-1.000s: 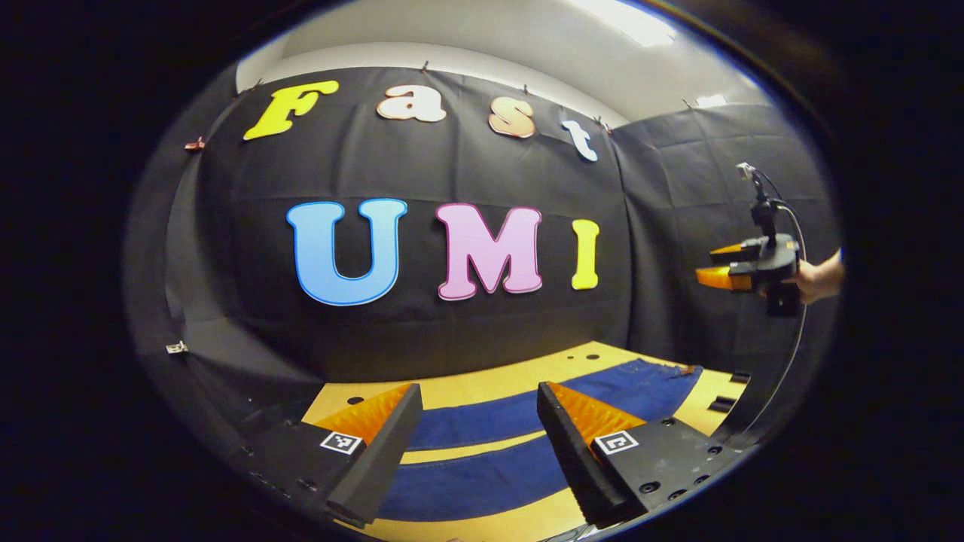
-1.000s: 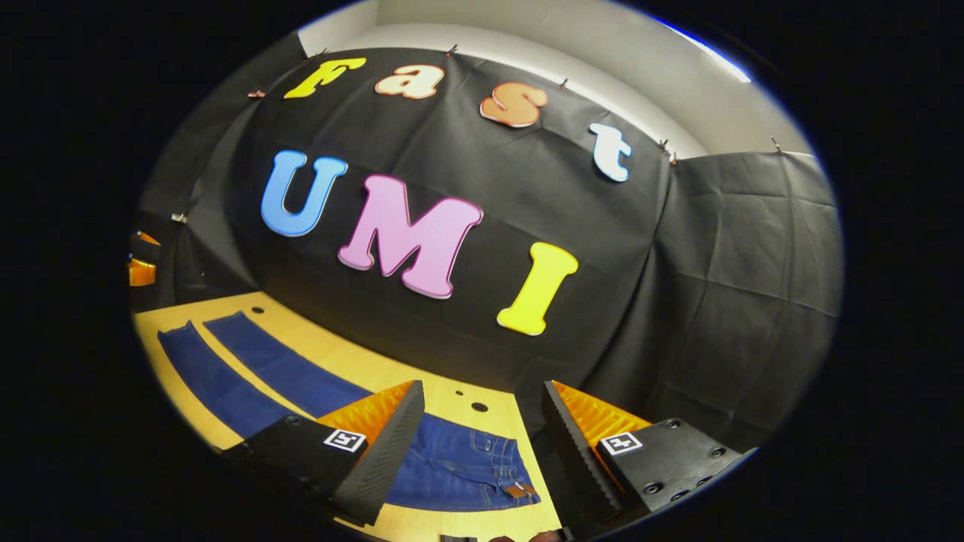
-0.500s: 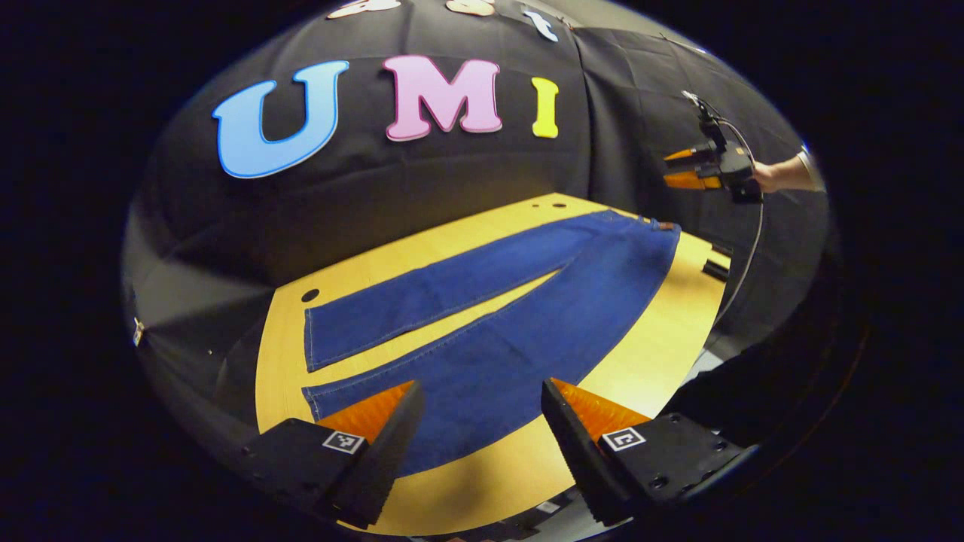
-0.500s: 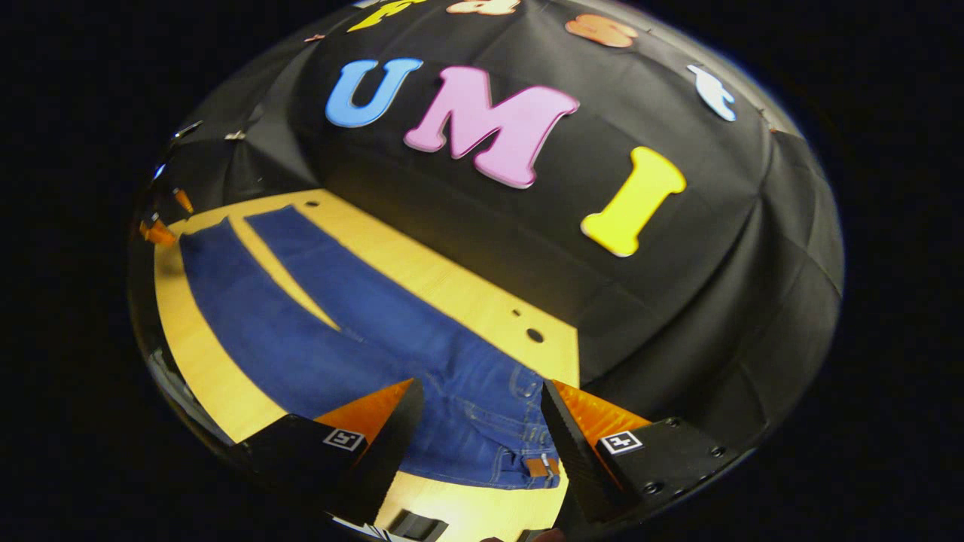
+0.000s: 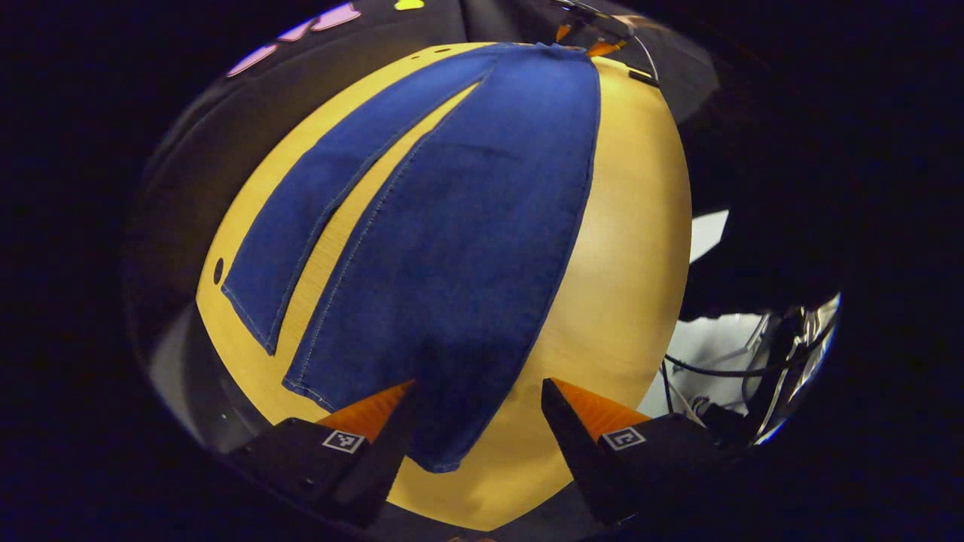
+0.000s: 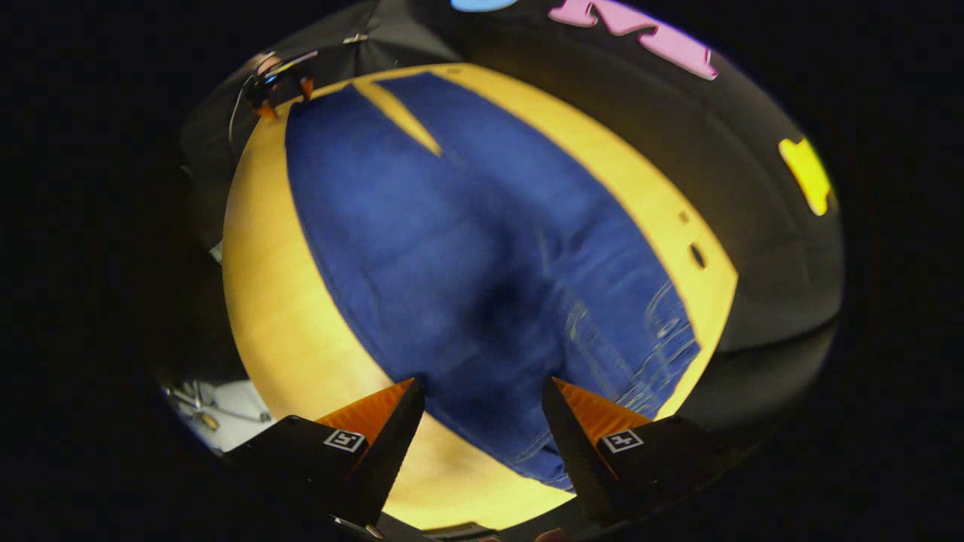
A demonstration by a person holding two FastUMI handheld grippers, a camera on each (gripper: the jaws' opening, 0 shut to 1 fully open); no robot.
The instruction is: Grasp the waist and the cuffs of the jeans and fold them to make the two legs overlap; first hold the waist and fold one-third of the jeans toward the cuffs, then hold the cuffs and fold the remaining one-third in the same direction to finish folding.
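The jeans [image 5: 452,226] lie flat on the yellow table [image 5: 633,248], with the two legs spread a little apart. In the left gripper view, the left gripper [image 5: 476,421] hangs over the near leg's cuff at 6 o'clock, its fingers wide apart and holding nothing (the cuff edge sits between them). The waist is far off at 12 o'clock. In the right gripper view, the right gripper [image 6: 482,418] hangs over the waist [image 6: 602,361] at 5 o'clock, fingers released too. The legs run off to 11 o'clock, where the left gripper shows small.
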